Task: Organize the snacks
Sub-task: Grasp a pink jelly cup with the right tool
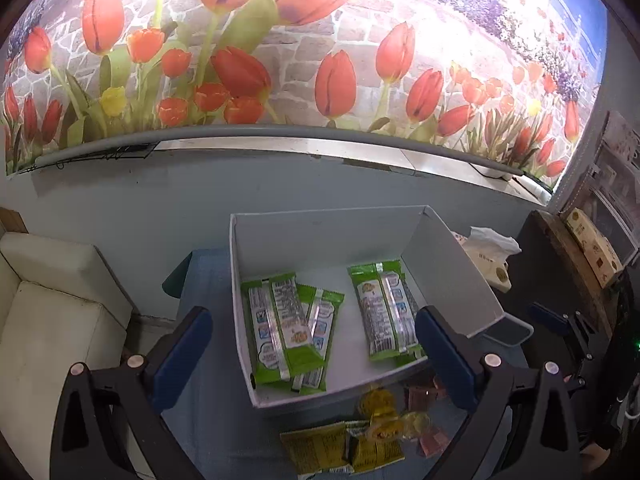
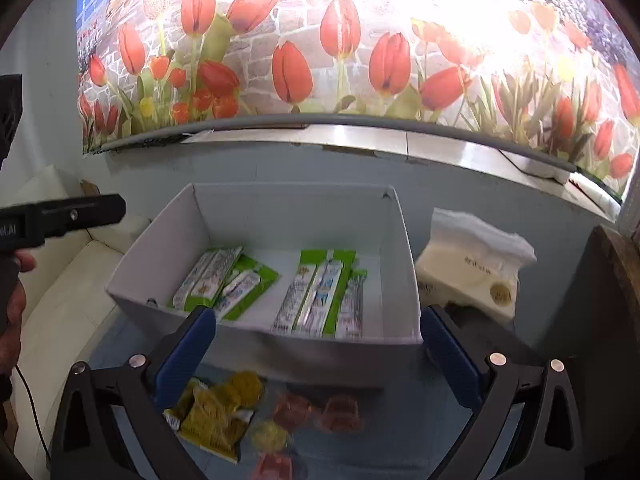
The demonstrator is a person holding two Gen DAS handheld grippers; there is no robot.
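A white open-topped cardboard box (image 1: 320, 236) sits on a bench covered with a blue cloth (image 1: 208, 280), pushed back towards a pale wall under a mural of red tulips. Inside it, green-and-white snack bar packets lie flat in two groups: one overlapping pair on the left (image 1: 286, 328) and another group on the right (image 1: 384, 312), which suggests the bars are being gathered there by kind.

In front of the box, outside it, loose snacks wait on the cloth: yellow foil packets (image 2: 212, 420), round yellow wrapped sweets (image 2: 244, 388) and small pink-red jelly cups (image 2: 340, 412). They appear to be unsorted.

The left gripper (image 1: 312, 356) hangs above the box's near edge, its blue-padded fingers spread wide and holding nothing. The right gripper (image 2: 316, 356) hovers over the loose snacks, also spread wide and empty, probably placed to pick from that pile.

A white tissue pack (image 2: 472, 256) stands just beside the box on the right.
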